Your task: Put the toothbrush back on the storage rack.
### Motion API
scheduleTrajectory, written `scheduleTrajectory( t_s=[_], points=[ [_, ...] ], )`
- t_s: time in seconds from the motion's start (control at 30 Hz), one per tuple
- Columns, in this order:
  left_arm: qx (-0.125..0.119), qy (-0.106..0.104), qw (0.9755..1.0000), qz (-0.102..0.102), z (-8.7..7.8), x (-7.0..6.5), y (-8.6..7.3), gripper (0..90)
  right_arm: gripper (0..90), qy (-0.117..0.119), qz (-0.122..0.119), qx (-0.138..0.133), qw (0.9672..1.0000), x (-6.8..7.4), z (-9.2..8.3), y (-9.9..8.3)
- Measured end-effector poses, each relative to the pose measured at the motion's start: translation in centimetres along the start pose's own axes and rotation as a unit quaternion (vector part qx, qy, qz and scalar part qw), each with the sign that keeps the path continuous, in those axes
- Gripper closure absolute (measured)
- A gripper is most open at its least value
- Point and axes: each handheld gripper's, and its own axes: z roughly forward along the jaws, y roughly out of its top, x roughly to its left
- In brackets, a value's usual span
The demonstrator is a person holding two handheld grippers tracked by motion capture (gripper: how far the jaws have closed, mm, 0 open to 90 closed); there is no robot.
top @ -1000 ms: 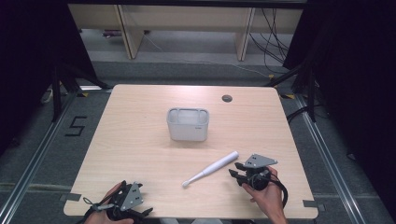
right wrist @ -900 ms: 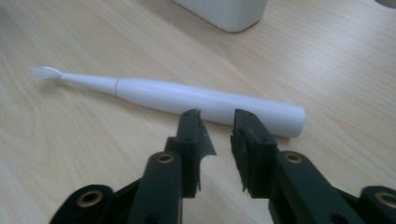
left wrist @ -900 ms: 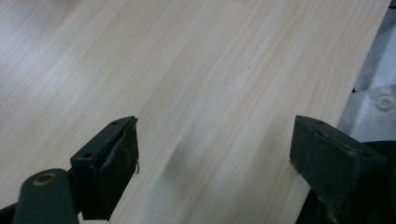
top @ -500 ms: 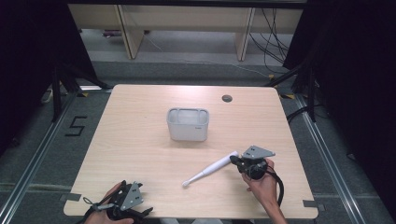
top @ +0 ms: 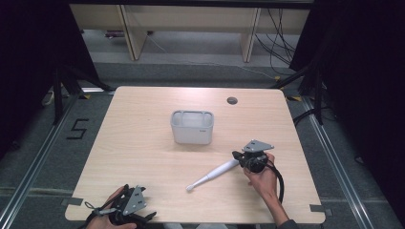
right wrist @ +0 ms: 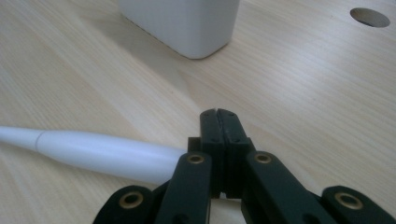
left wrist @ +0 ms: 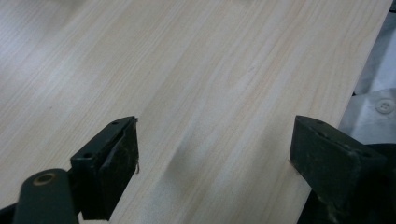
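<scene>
Up close, the right hand-held gripper (right wrist: 218, 114) is closed empty beside the white handle (right wrist: 102, 154) (left hand-held gripper (left wrist: 212, 154) gapes).

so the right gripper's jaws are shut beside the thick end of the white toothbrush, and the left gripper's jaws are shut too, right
Not quite. The left gripper is open: the left gripper view shows its jaws wide apart over bare table. The rest holds: the right gripper has its jaws shut beside the thick end of the white toothbrush.

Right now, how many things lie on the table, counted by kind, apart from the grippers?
White electric toothbrush: 1
Grey-white rectangular container: 1
Total: 2
</scene>
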Motion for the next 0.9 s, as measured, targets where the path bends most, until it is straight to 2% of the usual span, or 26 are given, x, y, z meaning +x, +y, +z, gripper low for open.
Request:
scheduleTrajectory(
  t_s=[0.1,0.13,0.17,0.2,0.27,0.4,0.6,0.7,0.83,0.87,0.9],
  points=[
    [-0.001,-0.001,1.0,-0.001,0.0,-0.1,0.0,15.3,90.0,0.002,0.005,0.003,1.0,-0.2,0.2,0.2],
    [0.0,-0.001,1.0,-0.001,0.0,-0.1,0.0,15.3,90.0,-0.003,-0.008,-0.002,1.0,-0.4,0.4,0.2],
    [0.008,-0.005,1.0,0.001,-0.1,0.0,0.1,15.3,90.0,-0.002,0.01,0.004,0.9999,-0.2,0.4,0.3],
    [0.008,-0.005,1.0,0.001,-0.1,0.0,0.1,15.3,90.0,-0.002,-0.002,0.003,1.0,-0.4,0.6,0.4],
    [0.0,-0.001,1.0,-0.001,0.0,-0.1,0.0,15.3,90.0,-0.003,0.006,0.009,0.9999,-0.4,0.8,0.4],
    [-0.002,0.0,1.0,-0.003,0.0,-0.1,0.0,15.3,90.0,-0.005,-0.012,0.012,0.9998,-0.6,1.4,0.5],
    [0.003,-0.002,1.0,-0.001,0.0,-0.1,0.0,15.3,90.0,-0.004,-0.001,0.026,0.9996,-0.5,1.7,0.5],
    [0.001,0.002,1.0,-0.002,0.1,-0.1,0.0,15.3,90.0,-0.006,-0.006,0.029,0.9995,-0.5,1.9,0.3],
    [-0.001,-0.003,1.0,0.0,0.0,-0.1,0.0,15.3,90.0,-0.005,-0.017,0.034,0.9993,-0.7,1.9,0.3],
    [0.0,-0.003,1.0,0.001,0.0,-0.1,0.0,15.3,90.0,-0.006,-0.003,0.04,0.9992,-0.7,1.9,0.2],
    [0.013,-0.016,0.9998,0.002,-0.1,0.0,0.1,15.3,90.0,-0.006,-0.003,0.04,0.9992,-0.7,1.9,0.2]
  ],
)
